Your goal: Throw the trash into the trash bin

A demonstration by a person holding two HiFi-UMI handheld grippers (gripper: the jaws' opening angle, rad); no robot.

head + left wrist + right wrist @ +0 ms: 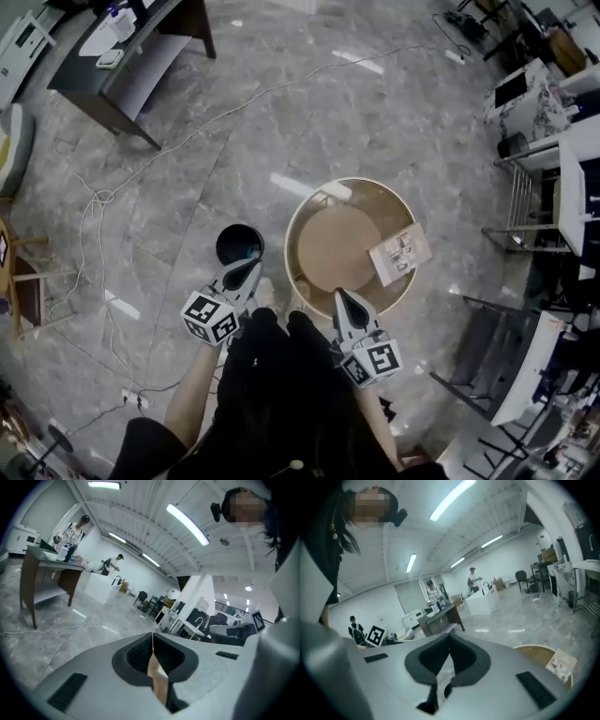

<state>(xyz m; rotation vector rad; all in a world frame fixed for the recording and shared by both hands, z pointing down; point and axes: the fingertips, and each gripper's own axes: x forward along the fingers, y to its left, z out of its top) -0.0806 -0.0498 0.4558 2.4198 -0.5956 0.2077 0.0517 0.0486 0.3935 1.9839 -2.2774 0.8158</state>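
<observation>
The left gripper (pixel 153 637) has its jaws pressed together; a thin tan strip shows in the slit behind them, and I cannot tell what it is. The right gripper (pixel 450 637) has its jaws together, with nothing between them. Just ahead of the left jaws a round black trash bin (pixel 222 234) stands on the floor (pixel 281 112), with something bluish inside. Right of the right jaws, a flat printed carton (pixel 400 253) lies on the round tan desk (pixel 333 248).

Clad in a black top (pixel 281 403) with short sleeves. Fitted with a pale grey left gripper (pixel 246 267) and right gripper (pixel 344 300), each tipped with black ribbed fingers (pixel 136 656) and backed by a white cube (pixel 209 318) bearing black square markers.
</observation>
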